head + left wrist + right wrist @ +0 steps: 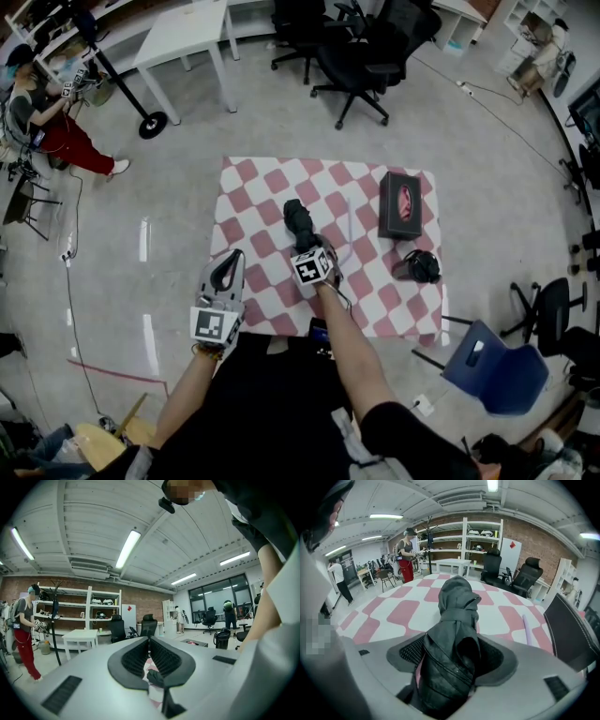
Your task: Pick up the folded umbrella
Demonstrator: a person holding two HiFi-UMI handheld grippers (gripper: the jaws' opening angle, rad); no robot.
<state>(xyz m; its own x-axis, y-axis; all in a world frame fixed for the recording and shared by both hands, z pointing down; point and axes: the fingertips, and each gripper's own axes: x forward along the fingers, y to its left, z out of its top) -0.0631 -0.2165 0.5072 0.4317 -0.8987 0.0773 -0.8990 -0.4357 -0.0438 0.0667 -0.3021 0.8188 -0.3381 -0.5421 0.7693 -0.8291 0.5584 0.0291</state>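
Grasp step: right gripper [317, 248] tilted down, jaws spread wide and unclenched, straddling folded umbrella [457, 620] on checkered cloth [375, 300]. Umbrella's near end sits between the jaws, rest stretches ahead. Left gripper [225, 274] clenched, empty, alongside. Next, likely: squeeze firmly, then lift.

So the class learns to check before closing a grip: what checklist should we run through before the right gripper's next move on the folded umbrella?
1. The folded umbrella lies between the jaws of the right gripper: ok.
2. Those jaws stand wide apart, pads not pressing on it: ok.
3. The strap is wrapped round the umbrella, keeping it bundled: ok.
4. The lilac stick lies beside the jaws, apart from them: ok.
5. The left gripper is shut, empty and off to the side: ok.
6. Jaw tips clear of the checkered cloth: cannot tell.
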